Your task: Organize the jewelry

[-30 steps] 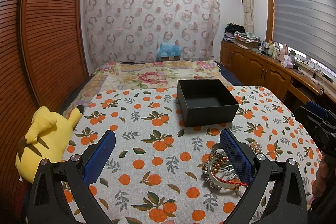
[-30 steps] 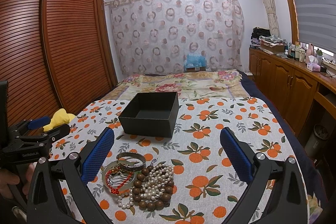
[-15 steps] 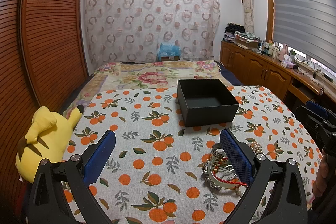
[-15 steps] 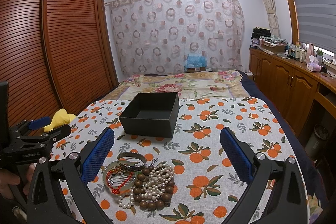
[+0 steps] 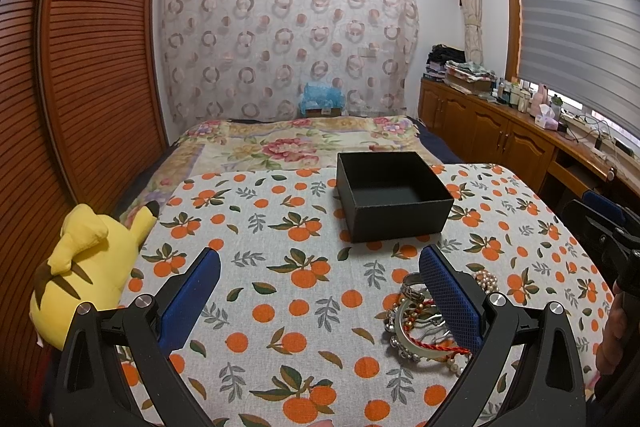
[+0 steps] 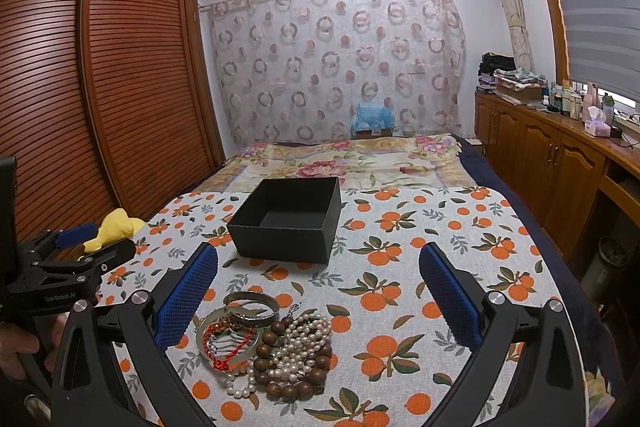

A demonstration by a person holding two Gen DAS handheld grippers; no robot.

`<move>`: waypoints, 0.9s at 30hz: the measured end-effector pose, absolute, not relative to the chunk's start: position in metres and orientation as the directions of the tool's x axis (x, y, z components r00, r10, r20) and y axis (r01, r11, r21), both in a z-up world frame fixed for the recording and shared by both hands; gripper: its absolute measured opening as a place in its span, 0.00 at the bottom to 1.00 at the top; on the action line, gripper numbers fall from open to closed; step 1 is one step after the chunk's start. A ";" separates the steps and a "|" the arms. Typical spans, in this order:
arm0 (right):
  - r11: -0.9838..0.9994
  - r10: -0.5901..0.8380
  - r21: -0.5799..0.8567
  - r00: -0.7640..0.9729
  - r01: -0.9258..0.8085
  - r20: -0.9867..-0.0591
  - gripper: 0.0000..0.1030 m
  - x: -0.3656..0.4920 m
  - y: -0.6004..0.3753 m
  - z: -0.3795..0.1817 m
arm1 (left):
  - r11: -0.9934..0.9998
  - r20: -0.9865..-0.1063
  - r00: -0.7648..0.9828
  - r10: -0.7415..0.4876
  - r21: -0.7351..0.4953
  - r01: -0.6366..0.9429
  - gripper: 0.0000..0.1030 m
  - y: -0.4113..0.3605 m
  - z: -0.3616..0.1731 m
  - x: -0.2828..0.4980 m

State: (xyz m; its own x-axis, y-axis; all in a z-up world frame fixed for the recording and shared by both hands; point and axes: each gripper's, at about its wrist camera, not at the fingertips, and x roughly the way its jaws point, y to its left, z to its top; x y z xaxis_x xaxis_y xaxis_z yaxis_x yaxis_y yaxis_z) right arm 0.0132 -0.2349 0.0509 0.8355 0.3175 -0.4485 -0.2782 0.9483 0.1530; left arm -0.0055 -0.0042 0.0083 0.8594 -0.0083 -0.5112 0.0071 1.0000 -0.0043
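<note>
nothing has moved: both grippers still hover, jaws apart, empty.
right gripper [image 6: 318,291] should take one silver bangle [image 6: 251,305] off the jewelry pile [image 6: 266,343], toward the black box [image 6: 288,217]; left gripper [image 5: 320,291] idle.

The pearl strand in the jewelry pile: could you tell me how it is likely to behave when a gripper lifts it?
The pearl strand lies in loose loops, so it will probably hang limp and dangle. It overlaps the wooden bead bracelet, so lifting may drag that along. Its round, glossy beads could slip between the pads.
</note>
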 end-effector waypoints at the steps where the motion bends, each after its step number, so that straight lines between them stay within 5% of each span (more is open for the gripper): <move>1: 0.948 0.317 0.153 0.836 -0.278 -0.449 0.98 0.013 -0.235 0.051 | 1.000 -0.511 0.860 -0.008 -0.004 0.007 0.94 -0.004 0.008 -0.005; 20: 0.944 0.326 0.133 0.806 -0.301 -0.493 0.98 0.014 -0.246 0.031 | 0.994 -0.600 0.794 -0.096 -0.011 0.111 0.94 -0.022 -0.022 0.017; 27: 0.943 0.325 0.124 0.777 -0.309 -0.540 0.88 0.016 -0.252 0.010 | 0.973 -0.697 0.689 -0.201 -0.060 0.223 0.94 -0.038 -0.046 0.042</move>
